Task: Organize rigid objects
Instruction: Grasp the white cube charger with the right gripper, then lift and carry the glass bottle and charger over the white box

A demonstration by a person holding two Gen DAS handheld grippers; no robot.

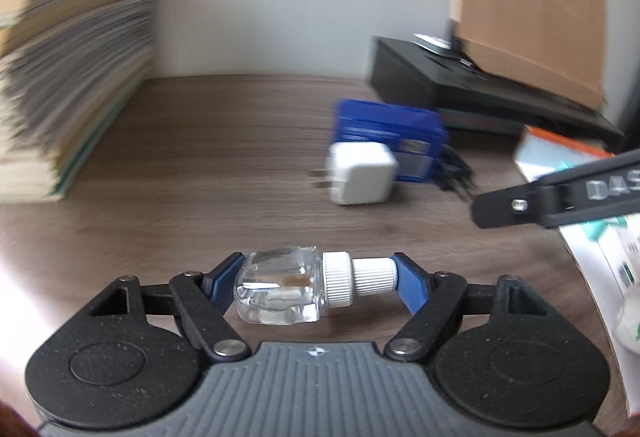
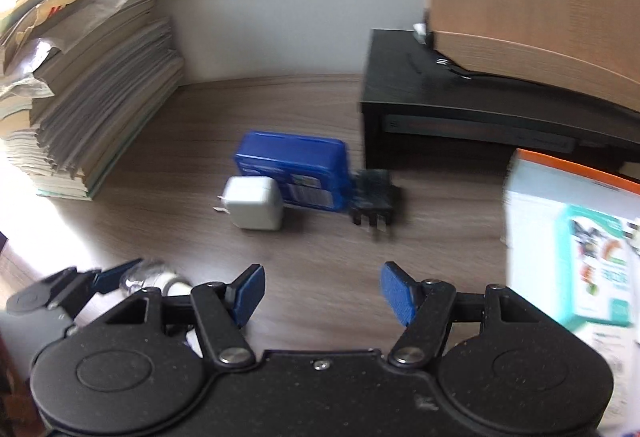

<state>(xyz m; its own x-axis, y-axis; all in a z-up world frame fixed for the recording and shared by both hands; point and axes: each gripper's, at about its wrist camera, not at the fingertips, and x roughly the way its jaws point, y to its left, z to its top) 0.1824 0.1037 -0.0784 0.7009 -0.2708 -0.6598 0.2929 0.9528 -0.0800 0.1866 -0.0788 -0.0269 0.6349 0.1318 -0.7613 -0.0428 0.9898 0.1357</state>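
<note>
Clear glass bottle [image 1: 280,287], white cap, liquid inside

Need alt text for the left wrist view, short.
The left gripper clamps a small clear bottle with a white cap lengthwise between its blue pads, over a wooden desk. Beyond lie a white charger and a blue box; stacked papers sit left.

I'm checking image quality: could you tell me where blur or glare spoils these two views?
Left wrist: paper stack smeared by motion blur, clear bottle fairly sharp. Right wrist: glare whitens the left edge, boxed carton blurred, white charger readable.
</note>
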